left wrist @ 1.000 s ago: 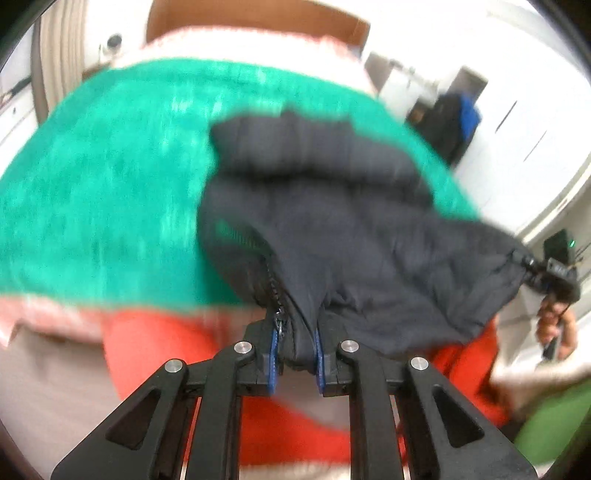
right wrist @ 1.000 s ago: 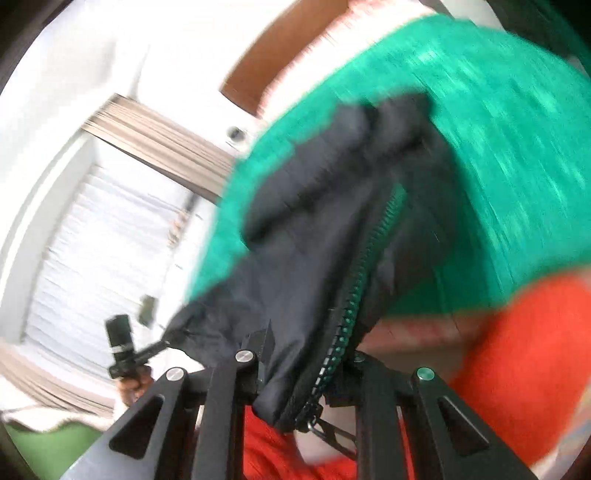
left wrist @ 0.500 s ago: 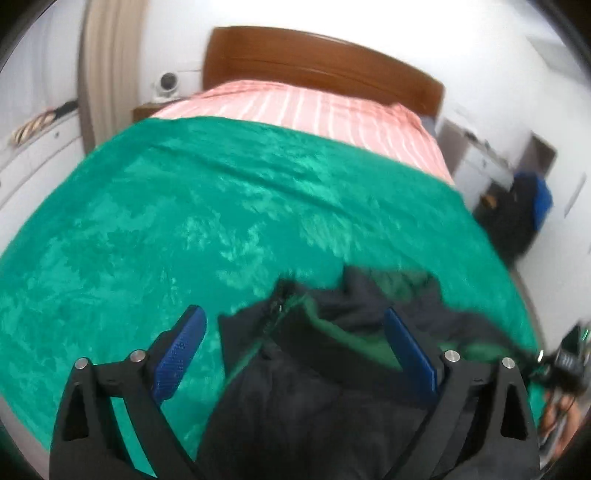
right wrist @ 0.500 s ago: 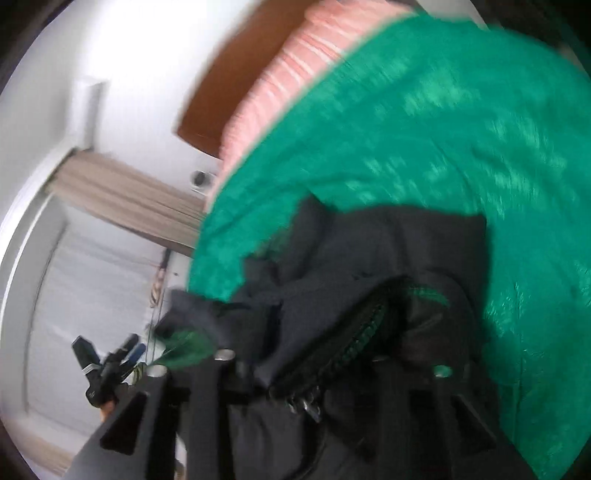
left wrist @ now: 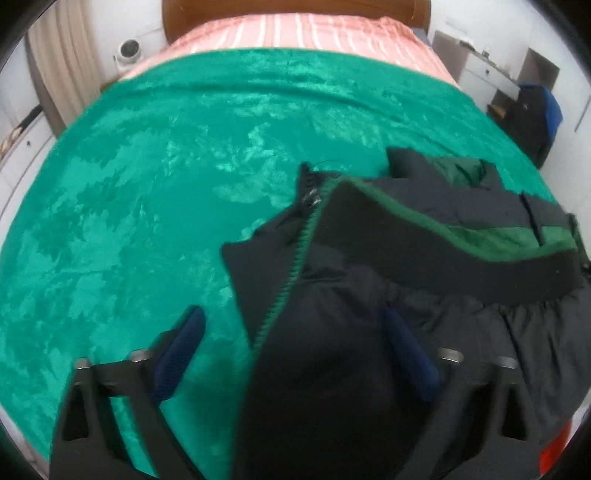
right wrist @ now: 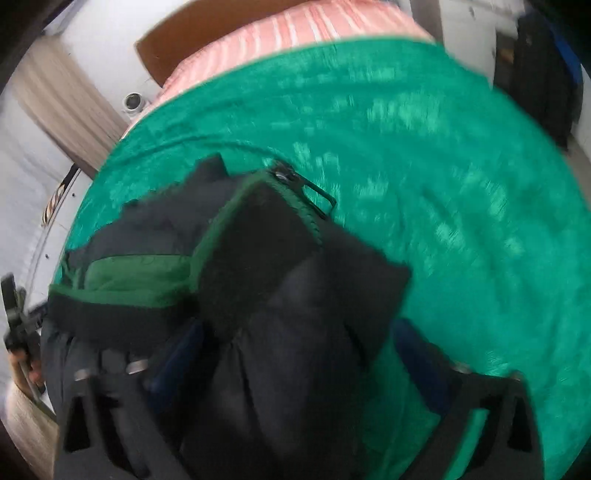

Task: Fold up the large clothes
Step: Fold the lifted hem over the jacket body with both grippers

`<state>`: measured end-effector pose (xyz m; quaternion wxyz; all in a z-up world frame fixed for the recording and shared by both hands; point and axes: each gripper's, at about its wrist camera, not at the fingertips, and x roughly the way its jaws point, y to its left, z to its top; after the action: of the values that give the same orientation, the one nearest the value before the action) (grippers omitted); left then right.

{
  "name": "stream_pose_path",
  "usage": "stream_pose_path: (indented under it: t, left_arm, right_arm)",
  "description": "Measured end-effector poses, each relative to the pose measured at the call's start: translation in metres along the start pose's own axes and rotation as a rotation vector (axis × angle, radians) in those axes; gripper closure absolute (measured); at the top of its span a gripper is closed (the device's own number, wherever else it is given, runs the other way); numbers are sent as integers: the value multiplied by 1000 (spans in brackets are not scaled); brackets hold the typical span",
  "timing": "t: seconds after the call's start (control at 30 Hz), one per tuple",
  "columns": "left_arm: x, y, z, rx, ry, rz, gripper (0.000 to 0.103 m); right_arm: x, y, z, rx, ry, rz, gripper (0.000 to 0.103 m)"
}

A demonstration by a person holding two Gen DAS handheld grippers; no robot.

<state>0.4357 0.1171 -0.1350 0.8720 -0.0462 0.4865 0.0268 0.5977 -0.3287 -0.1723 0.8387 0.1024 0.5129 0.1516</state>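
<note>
A dark jacket (left wrist: 351, 295) with green lining and a green zipper lies crumpled on the green blanket (left wrist: 147, 184) of a bed. My left gripper (left wrist: 293, 350) hovers over its near left part. Its jaws are closing, with the zipper edge between the blue pads and the left pad still off the cloth. In the right wrist view the same jacket (right wrist: 295, 295) fills the lower middle. My right gripper (right wrist: 297, 350) straddles a fold of it, jaws closing, with green blanket (right wrist: 443, 184) showing inside the right pad.
Beyond the blanket are a pink striped sheet (left wrist: 295, 33) and a wooden headboard (left wrist: 177, 18). A white camera (left wrist: 129, 50) stands at the back left. A dark bag (left wrist: 535, 114) stands by the wall on the right. A hand (right wrist: 22, 362) shows at the left edge.
Both grippers were shut on the jacket and held it up. They let go, the jacket dropped onto the blanket, and both came down over it with jaws apart.
</note>
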Motion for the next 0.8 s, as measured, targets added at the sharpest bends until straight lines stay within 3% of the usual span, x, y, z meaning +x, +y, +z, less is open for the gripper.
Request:
stream_pose_path:
  t: [0.03,0.1,0.2,0.27,0.37,0.43,0.5,0.63,0.8]
  left_arm:
    - [0,-2,0,-8,6,2,84]
    - [-11,-2,4,-34,-55,67,93]
    - [-43,9,14,-107,-185,86,93]
    - [-50,14,24,-153,-240,109,93]
    - [-22,13,33,-183,-217,160,93]
    - [22,11,27,-159,-135,214,91]
    - [47,10,15,-148,-116,226,87]
    - [53,10,8,-137,-150,211,83]
    - [58,13,8,-151,-139,212,74]
  right_arm:
    - [-5,9,2,-21,-36,-42,74]
    - [-27,38,1,-133,-134,-128,83]
    - [-60,77,13,-285,-309,-188,85]
    - [-68,87,26,-291,-378,-199,85]
    - [-32,75,45,-220,-338,-218,85]
    - [13,53,46,-148,-237,-212,84]
    - [49,33,36,-86,-176,-178,80]
    - [57,4,18,21,-250,-64,78]
    - [61,-2,14,64,-277,-25,74]
